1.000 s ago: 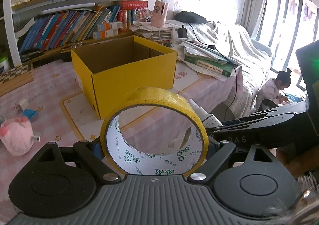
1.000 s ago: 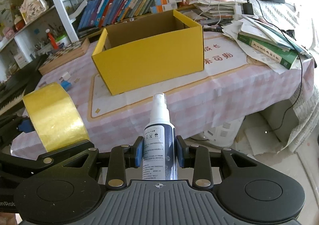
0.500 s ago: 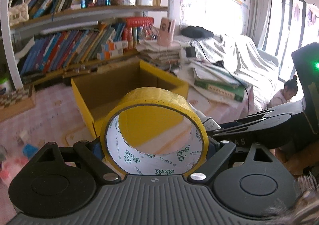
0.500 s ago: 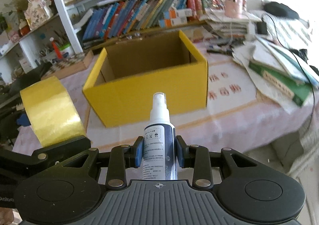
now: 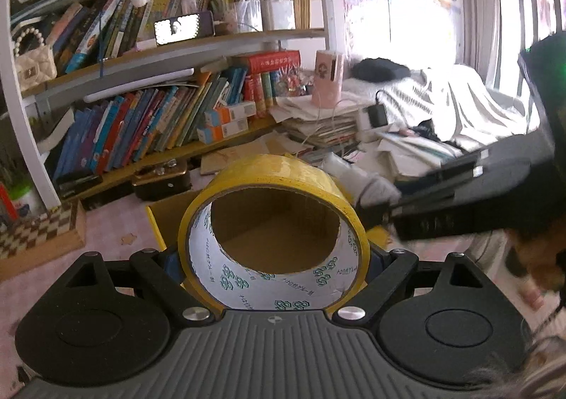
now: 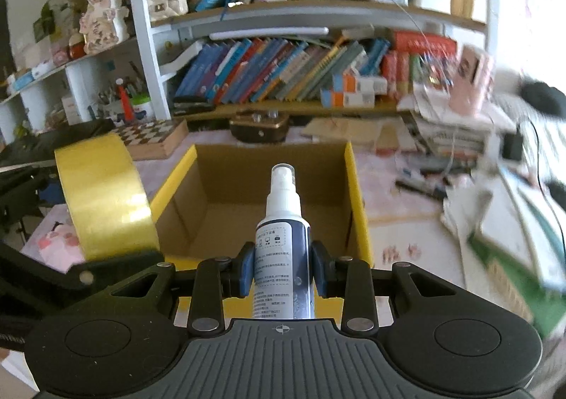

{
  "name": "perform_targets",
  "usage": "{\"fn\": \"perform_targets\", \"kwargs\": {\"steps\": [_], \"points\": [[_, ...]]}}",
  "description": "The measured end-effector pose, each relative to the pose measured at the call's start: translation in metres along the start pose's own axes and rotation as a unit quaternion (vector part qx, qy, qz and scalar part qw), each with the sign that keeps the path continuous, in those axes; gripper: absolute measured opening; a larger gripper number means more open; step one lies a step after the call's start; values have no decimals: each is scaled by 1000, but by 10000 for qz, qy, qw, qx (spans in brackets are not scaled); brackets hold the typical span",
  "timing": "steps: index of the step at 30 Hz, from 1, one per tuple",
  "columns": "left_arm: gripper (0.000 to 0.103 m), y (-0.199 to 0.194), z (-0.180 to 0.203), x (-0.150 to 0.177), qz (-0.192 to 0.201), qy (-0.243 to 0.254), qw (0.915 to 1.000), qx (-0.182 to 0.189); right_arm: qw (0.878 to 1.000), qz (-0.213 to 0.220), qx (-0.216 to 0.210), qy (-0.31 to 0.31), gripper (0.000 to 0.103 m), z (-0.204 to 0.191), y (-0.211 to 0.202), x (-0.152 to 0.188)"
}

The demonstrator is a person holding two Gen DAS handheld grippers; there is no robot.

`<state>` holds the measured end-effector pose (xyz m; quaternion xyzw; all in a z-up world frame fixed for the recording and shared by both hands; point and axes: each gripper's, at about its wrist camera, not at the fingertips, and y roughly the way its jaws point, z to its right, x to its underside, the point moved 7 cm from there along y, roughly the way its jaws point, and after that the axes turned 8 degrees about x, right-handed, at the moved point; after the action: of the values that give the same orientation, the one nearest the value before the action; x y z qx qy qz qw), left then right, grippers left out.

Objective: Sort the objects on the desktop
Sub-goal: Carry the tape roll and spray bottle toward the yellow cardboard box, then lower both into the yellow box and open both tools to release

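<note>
Both grippers tip downward over the open yellow box (image 6: 357, 207), side by side. The left gripper (image 5: 274, 257), jaws spread wide, clamps the yellow tape roll (image 5: 272, 239) with its hole facing the camera. The right gripper (image 6: 283, 273), jaws drawn close, pinches the spray bottle (image 6: 283, 246) upright, nozzle above the box's cardboard interior.

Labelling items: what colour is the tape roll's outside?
Yellow; the tape roll shows it best in the right wrist view.
</note>
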<state>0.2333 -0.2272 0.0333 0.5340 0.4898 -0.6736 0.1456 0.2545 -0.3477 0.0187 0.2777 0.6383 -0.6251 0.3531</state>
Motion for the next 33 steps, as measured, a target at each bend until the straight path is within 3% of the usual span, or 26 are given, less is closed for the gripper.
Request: {"fn": "perform_targets", "kwargs": {"steps": [6,12,23,33], "points": [[89,40,-15,-18,-201,213,9995,-143,9988,16,-164,-467,33,9,40,-28],[89,92,-38,-19,-821,345,9957,-249,9920,-364,-386,-1144,33,4,94,-36],[89,165,-57,4,-1909,681,9792,-49,9487,-1073,-704,-2891,33,-27,173,-24],[89,186,-66,17,-2420,768,9672,-62,9137,-1651,-739,-3640,33,-36,208,-7]]}}
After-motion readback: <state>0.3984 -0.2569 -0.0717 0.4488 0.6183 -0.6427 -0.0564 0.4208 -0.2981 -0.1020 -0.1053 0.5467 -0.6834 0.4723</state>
